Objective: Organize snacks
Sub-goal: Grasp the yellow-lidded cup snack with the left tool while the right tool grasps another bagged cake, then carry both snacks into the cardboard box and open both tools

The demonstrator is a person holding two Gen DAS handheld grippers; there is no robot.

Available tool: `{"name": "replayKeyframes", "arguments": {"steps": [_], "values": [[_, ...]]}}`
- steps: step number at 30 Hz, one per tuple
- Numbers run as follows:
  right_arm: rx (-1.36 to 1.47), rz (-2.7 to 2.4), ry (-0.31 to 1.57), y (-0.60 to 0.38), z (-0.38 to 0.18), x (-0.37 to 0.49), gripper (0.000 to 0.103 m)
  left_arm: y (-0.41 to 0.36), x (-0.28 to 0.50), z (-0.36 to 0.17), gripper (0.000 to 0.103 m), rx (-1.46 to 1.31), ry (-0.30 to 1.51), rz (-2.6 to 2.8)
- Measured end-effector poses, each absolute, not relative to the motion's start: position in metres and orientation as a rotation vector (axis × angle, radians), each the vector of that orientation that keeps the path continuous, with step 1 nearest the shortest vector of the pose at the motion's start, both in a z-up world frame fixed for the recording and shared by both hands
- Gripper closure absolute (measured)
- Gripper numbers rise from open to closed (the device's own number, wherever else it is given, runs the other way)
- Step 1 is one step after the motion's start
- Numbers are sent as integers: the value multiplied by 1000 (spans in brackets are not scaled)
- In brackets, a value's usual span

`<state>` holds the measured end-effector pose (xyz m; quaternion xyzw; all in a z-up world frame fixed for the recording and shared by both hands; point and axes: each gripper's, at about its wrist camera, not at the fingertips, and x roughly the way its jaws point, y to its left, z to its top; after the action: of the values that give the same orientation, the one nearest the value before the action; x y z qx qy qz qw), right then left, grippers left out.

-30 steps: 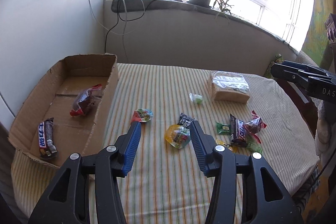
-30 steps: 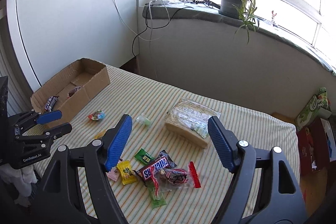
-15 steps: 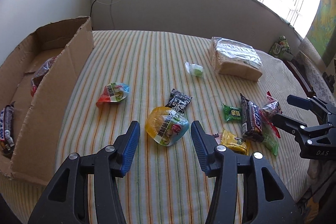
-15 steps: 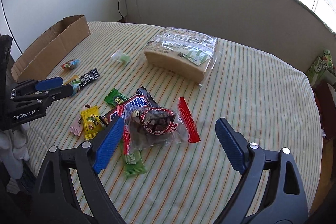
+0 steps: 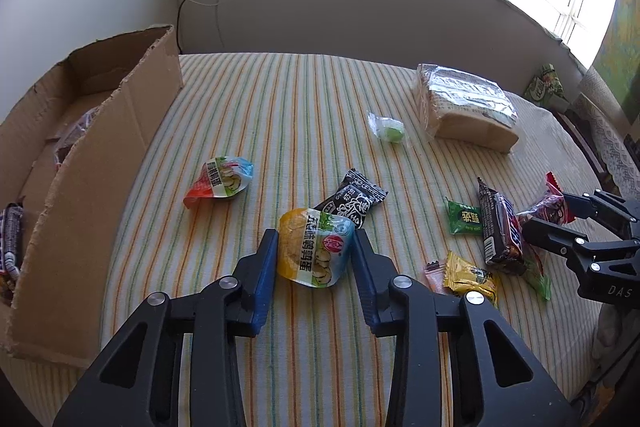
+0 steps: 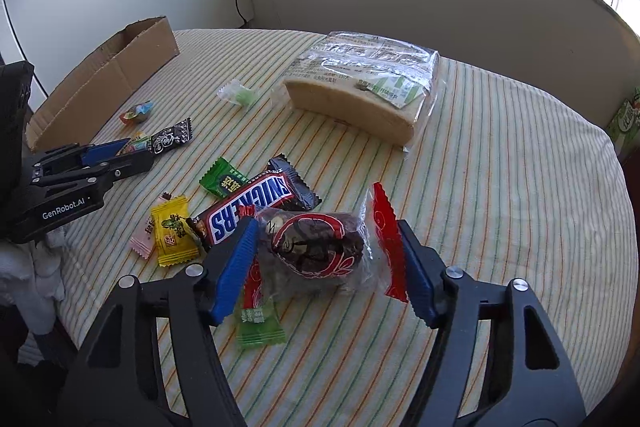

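Note:
Snacks lie scattered on a striped tablecloth [image 5: 280,95]. My left gripper [image 5: 314,233] is low over the cloth and its jaws are closing. Both blue pads [image 5: 266,267] touch the sides of a yellow-blue egg packet [image 5: 316,253]. My right gripper [image 6: 326,223] straddles a dark cake in a clear wrapper with red ends [image 6: 316,243]. Its jaws are closing too, and the pads [image 6: 236,267] reach only the wrapper's ends, not the cake. A Snickers bar [image 6: 252,211] lies just left of the cake. The cardboard box [image 5: 100,163] stands at the left with a few snacks inside.
A bagged loaf [image 6: 368,83] lies at the back right. A red-blue packet [image 5: 220,181], a black packet [image 5: 354,199], a green sweet [image 5: 388,131] and small green [image 5: 462,219] and yellow [image 5: 468,273] packets are spread between the grippers. The table's edge is near on the right.
Both grippers came down close to the cloth. The left jaws narrowed onto the yellow-blue packet. The right jaws widened, then narrowed around the wrapped cake.

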<state>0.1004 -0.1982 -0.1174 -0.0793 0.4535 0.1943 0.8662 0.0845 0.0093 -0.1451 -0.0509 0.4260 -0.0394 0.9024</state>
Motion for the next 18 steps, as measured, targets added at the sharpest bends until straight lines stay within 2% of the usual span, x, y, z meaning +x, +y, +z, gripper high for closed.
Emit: {"name": "replayKeyframes", "arguments": {"steps": [4,18], "values": [[-125,418,957,-206,-118,100,43,11,81,-143,71,-111,874,-88],[-120,405,850,-202,-70,93,44,28,50,-101,71,-125,759,-77]]}}
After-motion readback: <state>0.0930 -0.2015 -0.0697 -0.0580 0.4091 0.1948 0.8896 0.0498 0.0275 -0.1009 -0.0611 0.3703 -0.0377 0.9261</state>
